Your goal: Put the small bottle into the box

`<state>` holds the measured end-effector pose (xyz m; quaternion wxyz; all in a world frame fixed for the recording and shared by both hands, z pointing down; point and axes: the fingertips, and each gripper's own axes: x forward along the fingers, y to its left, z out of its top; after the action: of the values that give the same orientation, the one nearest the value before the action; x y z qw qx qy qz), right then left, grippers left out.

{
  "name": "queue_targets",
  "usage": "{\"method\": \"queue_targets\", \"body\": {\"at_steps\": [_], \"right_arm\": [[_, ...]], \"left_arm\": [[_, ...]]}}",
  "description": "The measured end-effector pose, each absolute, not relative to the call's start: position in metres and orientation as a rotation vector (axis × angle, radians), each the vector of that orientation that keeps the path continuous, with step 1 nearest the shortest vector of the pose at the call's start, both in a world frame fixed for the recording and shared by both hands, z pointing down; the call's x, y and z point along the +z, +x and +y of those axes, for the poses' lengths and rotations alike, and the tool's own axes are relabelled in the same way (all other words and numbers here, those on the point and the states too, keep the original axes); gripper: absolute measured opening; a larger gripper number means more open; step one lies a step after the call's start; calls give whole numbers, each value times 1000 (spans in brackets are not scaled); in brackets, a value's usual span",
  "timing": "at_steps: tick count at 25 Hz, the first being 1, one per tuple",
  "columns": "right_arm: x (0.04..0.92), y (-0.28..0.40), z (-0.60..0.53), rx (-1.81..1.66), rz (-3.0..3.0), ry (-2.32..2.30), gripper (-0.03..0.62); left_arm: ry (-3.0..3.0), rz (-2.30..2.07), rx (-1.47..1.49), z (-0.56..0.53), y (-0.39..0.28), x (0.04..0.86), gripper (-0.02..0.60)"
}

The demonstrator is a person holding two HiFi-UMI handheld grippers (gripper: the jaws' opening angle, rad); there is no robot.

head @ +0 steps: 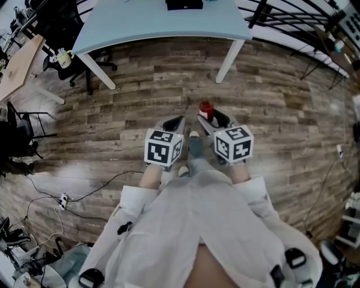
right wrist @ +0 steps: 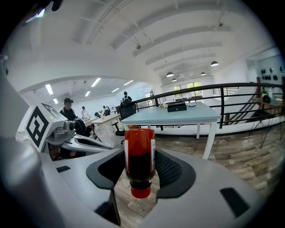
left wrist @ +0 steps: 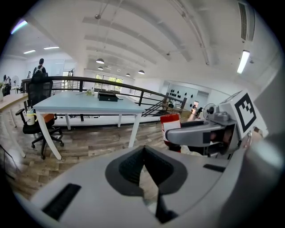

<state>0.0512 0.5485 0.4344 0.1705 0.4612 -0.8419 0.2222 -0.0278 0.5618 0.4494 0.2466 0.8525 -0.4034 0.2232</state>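
Two hand-held tools: the left gripper (head: 175,122) and the right gripper (head: 209,117), side by side low in front of a person in a white coat (head: 202,225), over a plank floor (head: 135,84)
State of left gripper: jaws pressed together, the dark pads meeting, nothing between them
State of right gripper: jaws pinching the small bottle (right wrist: 139,160) by its sides, one ribbed dark pad against each flank
Small bottle, look: red, with dark contents and a pale label
Small bottle, place: between the right gripper's jaws, off the floor; in the right gripper view its red cap end points back toward the gripper body and its base points outward
Small bottle against left gripper: just beside it on its right, apart from it; in the left gripper view the bottle shows to the right of the closed jaws, partly behind a grey finger of the right gripper
Table (head: 163,22): pale blue top on white legs, beyond both grippers, well apart from the bottle
On the table: a flat black object (head: 184,4) near the far edge; what it is cannot be told
Beside the table: an office chair (left wrist: 38,95) at its left end
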Motion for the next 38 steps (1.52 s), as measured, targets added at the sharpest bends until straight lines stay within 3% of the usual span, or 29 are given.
{"method": "queue_targets", "body": {"at_steps": [19, 38], "right_arm": [[411, 81, 345, 536, -2487, 1153, 202], [431, 107, 254, 628, -2461, 1169, 202]], "left_arm": [[2267, -1273, 578, 351, 6, 428, 3], [2208, -1247, 608, 263, 18, 449, 3]]}}
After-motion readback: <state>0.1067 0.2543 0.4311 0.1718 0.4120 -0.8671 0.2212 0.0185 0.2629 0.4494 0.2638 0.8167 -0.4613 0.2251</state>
